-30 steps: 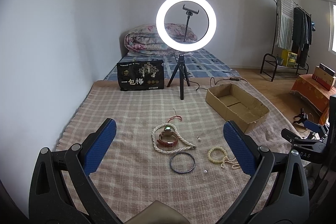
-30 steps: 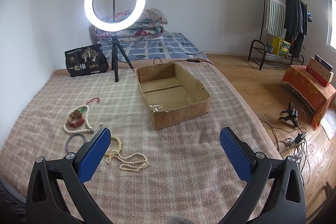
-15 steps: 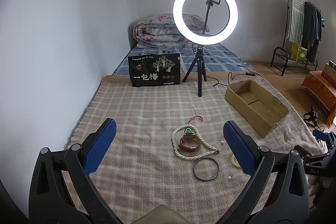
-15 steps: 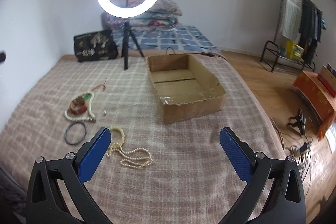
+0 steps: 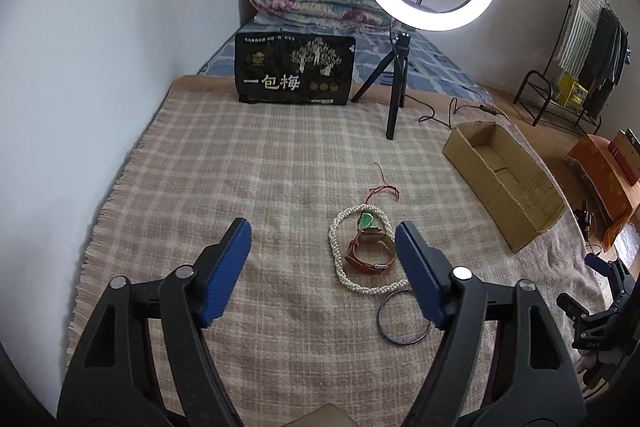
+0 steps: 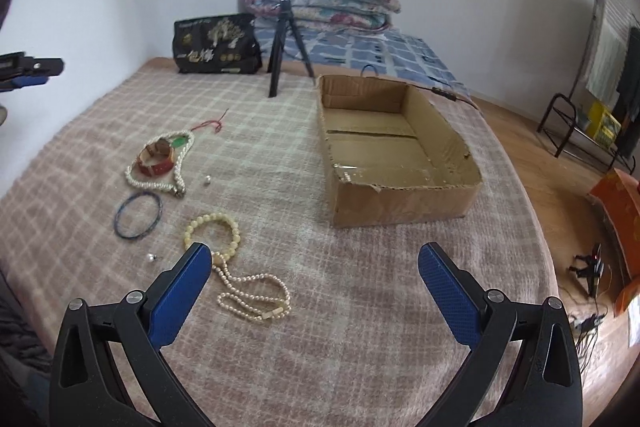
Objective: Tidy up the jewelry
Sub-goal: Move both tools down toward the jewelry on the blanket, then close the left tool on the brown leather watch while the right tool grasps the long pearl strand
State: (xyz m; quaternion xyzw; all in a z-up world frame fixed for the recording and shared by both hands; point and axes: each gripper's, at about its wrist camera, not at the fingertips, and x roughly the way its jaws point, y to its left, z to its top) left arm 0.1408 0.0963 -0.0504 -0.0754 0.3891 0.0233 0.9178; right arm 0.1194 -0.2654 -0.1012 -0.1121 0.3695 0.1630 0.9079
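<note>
Jewelry is lying in the middle of the plaid blanket (image 5: pixel 248 163), where my left gripper (image 5: pixel 323 255), its jaws just closing partway on nothing, is hovering beside the brown watch (image 5: pixel 370 254) inside the pearl necklace (image 5: pixel 340 263), while my right gripper (image 6: pixel 314 281) is gaping empty near the bead bracelet (image 6: pixel 212 231), lower left of the cardboard box (image 6: pixel 400 203).

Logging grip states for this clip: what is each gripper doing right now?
Left gripper: open, jaws just been closing, nothing between them.
Right gripper: open, empty.

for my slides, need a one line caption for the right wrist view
Open right gripper above a bead necklace on the plaid blanket, cardboard box beyond.
</note>
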